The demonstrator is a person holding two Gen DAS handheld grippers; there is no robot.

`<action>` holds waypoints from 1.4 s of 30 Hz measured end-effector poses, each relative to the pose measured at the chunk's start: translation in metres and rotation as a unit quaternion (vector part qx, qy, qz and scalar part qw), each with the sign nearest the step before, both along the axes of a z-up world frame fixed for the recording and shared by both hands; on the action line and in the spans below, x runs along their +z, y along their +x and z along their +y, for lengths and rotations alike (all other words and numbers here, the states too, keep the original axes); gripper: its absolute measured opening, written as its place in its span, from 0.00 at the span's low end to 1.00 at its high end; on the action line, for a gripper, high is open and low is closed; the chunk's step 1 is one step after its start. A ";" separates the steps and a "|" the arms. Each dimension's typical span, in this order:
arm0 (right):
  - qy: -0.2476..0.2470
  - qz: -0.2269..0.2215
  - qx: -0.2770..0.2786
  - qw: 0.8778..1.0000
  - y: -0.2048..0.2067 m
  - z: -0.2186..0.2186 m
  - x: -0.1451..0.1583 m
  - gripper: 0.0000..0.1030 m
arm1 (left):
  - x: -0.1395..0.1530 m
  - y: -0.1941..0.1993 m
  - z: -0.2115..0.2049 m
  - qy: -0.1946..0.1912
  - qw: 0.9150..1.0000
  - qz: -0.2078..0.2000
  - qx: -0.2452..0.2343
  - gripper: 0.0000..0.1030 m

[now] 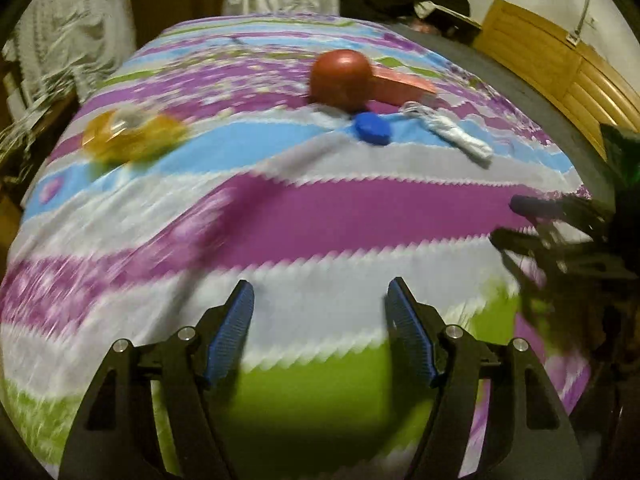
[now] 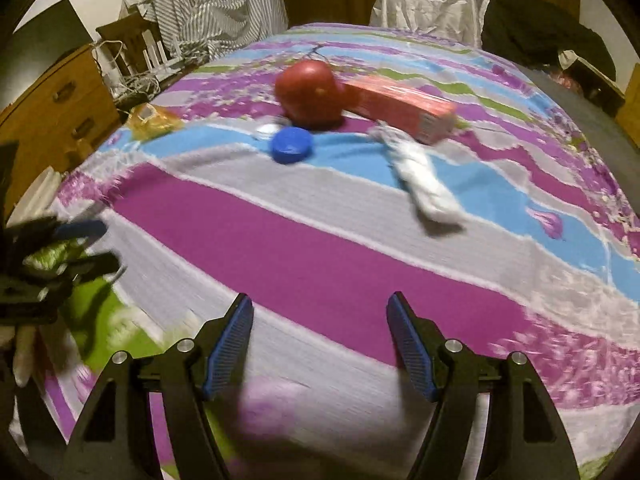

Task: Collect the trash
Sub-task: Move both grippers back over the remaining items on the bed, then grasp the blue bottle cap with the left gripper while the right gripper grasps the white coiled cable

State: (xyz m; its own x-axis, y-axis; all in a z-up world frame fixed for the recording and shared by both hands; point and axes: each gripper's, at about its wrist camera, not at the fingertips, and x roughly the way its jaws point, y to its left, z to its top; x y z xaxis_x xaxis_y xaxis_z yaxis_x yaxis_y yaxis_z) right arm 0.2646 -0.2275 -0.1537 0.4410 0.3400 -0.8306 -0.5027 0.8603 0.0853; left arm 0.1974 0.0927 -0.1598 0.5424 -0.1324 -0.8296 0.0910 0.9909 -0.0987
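On the striped bedsheet [image 1: 320, 216] lie a yellow crumpled wrapper [image 1: 132, 134], a blue bottle cap [image 1: 373, 129], a white twisted wrapper [image 1: 460, 136], a red apple [image 1: 342, 80] and an orange-pink carton [image 1: 404, 86]. The right wrist view shows the same: wrapper [image 2: 154, 120], cap [image 2: 291, 145], white wrapper [image 2: 420, 178], apple [image 2: 310, 94], carton [image 2: 404, 110]. My left gripper [image 1: 320, 300] is open and empty above the near sheet. My right gripper [image 2: 320, 316] is open and empty; it also shows at the left view's right edge [image 1: 560, 224].
A wooden dresser [image 2: 52, 112] stands left of the bed, with cables and a white rack [image 2: 132, 68] behind it. Clothes hang at the back [image 2: 208, 0]. A wooden headboard or cabinet [image 1: 560, 68] lies beyond the bed's dark edge. The left gripper shows at the right view's left edge [image 2: 48, 256].
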 end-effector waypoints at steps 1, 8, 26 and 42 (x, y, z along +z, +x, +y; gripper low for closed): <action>-0.005 -0.001 -0.001 1.000 0.003 -0.011 0.000 0.69 | 0.000 0.007 -0.006 -0.002 1.000 0.001 -0.004 0.64; -0.014 -0.010 -0.027 0.999 0.036 -0.057 0.000 0.70 | -0.004 0.073 -0.041 0.004 1.000 0.016 -0.014 0.64; -0.022 -0.014 0.023 0.999 0.128 0.018 -0.006 0.46 | -0.014 0.149 -0.062 0.022 1.000 0.005 0.005 0.42; 0.003 -0.059 -0.022 0.998 0.092 0.002 0.008 0.26 | 0.004 0.112 -0.053 0.020 0.999 -0.027 0.018 0.37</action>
